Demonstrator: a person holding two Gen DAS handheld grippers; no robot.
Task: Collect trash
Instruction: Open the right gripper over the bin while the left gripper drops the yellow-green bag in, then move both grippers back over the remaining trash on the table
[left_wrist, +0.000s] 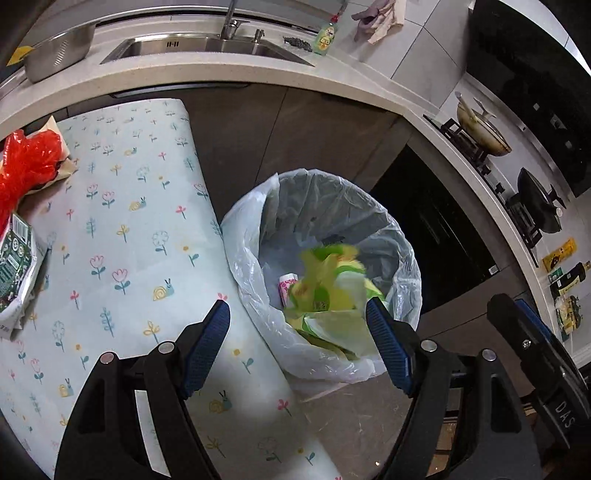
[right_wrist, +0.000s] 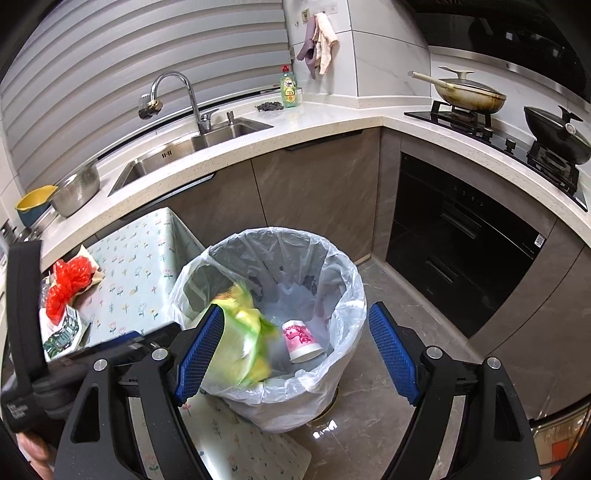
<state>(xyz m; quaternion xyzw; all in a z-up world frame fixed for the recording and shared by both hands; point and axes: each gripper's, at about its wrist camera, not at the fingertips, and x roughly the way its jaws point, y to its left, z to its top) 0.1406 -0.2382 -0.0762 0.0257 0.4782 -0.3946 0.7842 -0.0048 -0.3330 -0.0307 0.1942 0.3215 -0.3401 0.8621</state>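
The yellow-green wrapper was blurred, seemingly falling into the lined bin just ahead of both released sets of jaws. The red plastic bag on the bench, left of the left gripper, looked light, crinkly and soft; pinch its bunched middle.

Legible text: "DAS", white letters on the black body of the right gripper, seen at the lower right edge of the left wrist view. Printing on the dish soap bottle, the green packet, the pink-patterned paper cup and the strap at the lower left of the right wrist view: present but too small or blurred to read.
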